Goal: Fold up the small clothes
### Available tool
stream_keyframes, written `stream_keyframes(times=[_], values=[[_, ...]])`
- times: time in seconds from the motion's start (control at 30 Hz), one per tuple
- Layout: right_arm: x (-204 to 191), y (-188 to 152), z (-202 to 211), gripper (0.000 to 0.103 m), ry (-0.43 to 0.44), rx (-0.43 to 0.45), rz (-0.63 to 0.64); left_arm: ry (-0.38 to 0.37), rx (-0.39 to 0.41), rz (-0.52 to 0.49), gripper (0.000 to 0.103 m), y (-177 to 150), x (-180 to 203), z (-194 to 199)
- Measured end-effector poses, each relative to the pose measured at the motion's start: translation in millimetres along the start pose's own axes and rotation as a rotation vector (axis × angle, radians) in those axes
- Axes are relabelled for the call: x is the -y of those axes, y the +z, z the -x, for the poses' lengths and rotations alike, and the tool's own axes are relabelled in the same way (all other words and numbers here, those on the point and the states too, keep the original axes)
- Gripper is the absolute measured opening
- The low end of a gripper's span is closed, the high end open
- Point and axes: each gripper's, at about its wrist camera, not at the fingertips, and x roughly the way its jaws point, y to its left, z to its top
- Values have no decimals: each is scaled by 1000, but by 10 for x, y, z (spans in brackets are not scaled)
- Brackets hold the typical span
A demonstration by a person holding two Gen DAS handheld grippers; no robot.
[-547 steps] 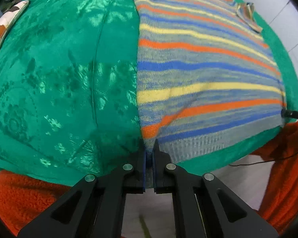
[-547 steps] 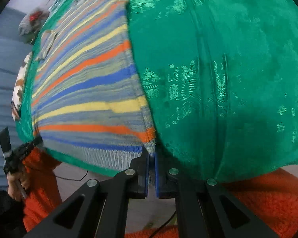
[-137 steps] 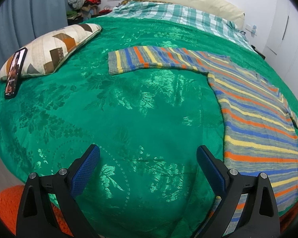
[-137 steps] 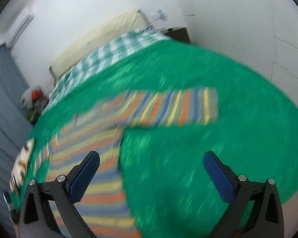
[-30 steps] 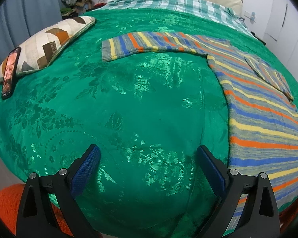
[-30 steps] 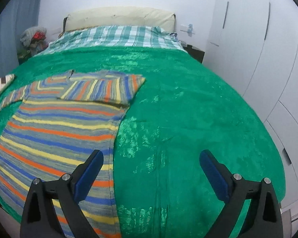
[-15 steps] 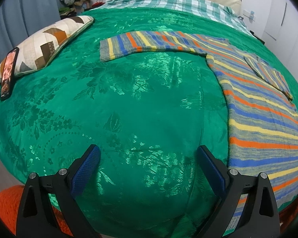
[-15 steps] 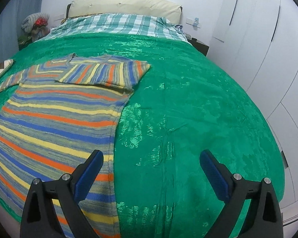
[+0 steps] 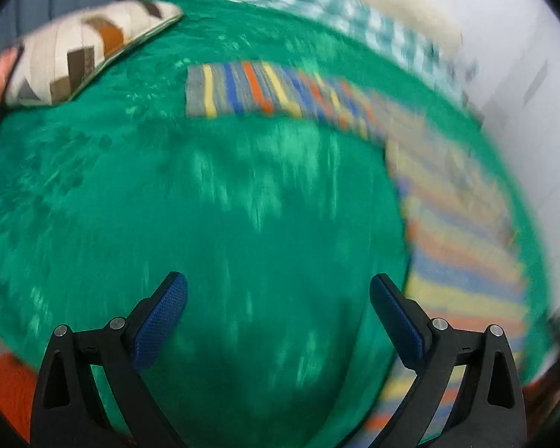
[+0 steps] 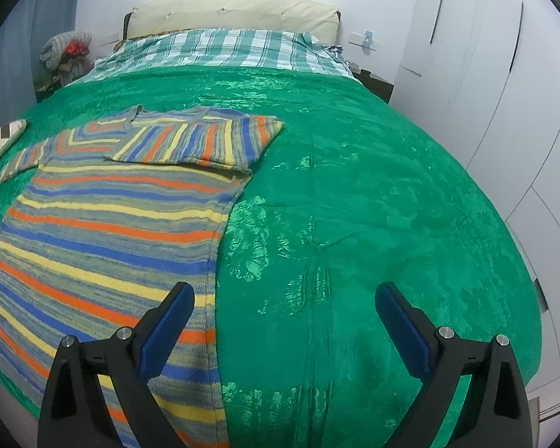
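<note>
A striped knit sweater (image 10: 104, 224) in orange, blue, yellow and grey lies flat on the green bedspread (image 10: 354, 205). Its right sleeve (image 10: 201, 142) is folded inward across the chest. Its left sleeve (image 9: 242, 89) lies stretched out toward the pillow, and the body (image 9: 463, 246) runs down the right of the blurred left wrist view. My left gripper (image 9: 278, 313) is open and empty above bare bedspread, short of the left sleeve. My right gripper (image 10: 283, 321) is open and empty, its left finger over the sweater's right edge near the hem.
A patchwork pillow (image 9: 86, 48) lies at the bed's left side. A checked sheet (image 10: 220, 50) and a cream headboard (image 10: 231, 13) are at the far end. White wardrobe doors (image 10: 504, 74) stand to the right. A heap of clothes (image 10: 65, 52) sits at the far left.
The left gripper has swung fast forward and left toward the outstretched sleeve, and its view is blurred. The right gripper has barely shifted. Both stay open.
</note>
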Motion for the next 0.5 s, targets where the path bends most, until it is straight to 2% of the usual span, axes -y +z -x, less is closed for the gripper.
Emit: stream_keyframes(times=[0.1, 0.2, 0.23, 0.3, 0.4, 0.5], values=[[23, 10, -23, 97, 7, -8, -15, -85, 54, 199, 98, 575, -357, -96], [27, 13, -34, 97, 9, -13, -21, -96, 64, 326, 97, 1026, -648, -328], [28, 14, -33, 97, 10, -13, -21, -99, 52, 345, 96, 1119, -699, -417], [22, 14, -37, 97, 10, -16, -18, -96, 9, 381, 77, 1276, -792, -637], [4, 12, -47, 97, 10, -19, -11, -72, -72, 408, 62, 1366, -858, -949], [-20, 13, -68, 97, 11, -23, 0, -35, -52, 378, 56, 1394, -810, -1024]])
